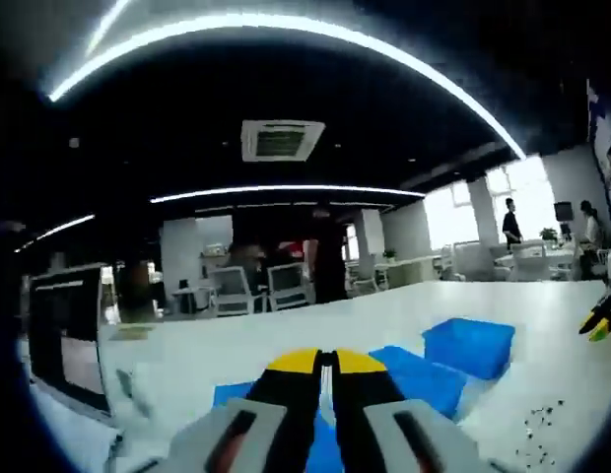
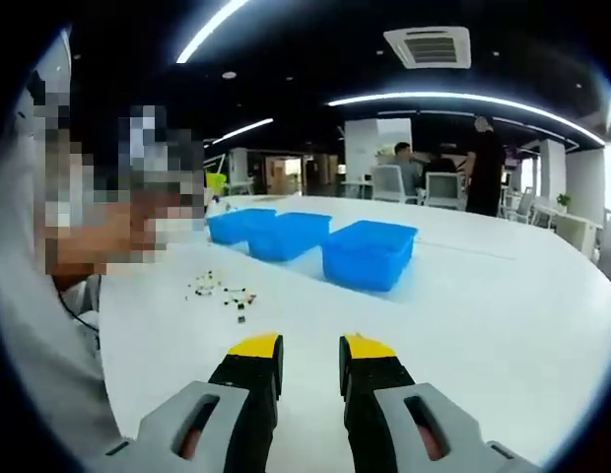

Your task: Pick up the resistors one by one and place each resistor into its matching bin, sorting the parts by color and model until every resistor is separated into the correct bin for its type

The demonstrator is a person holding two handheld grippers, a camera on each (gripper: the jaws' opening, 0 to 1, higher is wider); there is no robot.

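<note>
On a wide white table (image 2: 503, 296) in an open office, two hand-held claws point out over the work surface. Seen in the right gripper view, the right gripper (image 2: 310, 347) has its two black jaws with yellow tips parted by a clear gap, with bare white tabletop showing between them and nothing held. Ahead of this claw and a little to its left lies a loose scatter of tiny resistors (image 2: 222, 291), well apart from the jaw tips and resting on the table. Beyond the scatter stand three blue plastic bins in a slanting row: the nearest bin (image 2: 368, 254) sits ahead and slightly right of the claw, the middle bin (image 2: 288, 235) just beside it, and the farthest bin (image 2: 239, 225) further left. What the bins contain cannot be made out. At the left edge of that view, a person's pale sleeve (image 2: 30, 325) borders the table. Seen in the left gripper view, the left gripper (image 1: 326, 363) has its yellow-tipped jaws drawn together with only a thin line between them and nothing gripped. Blue bins (image 1: 468, 345) lie just ahead and to its right, partly hidden behind the jaws. Small dark specks of resistors (image 1: 540, 422) lie low on the right, and the other claw's yellow tip (image 1: 599, 320) enters at the right edge.
</note>
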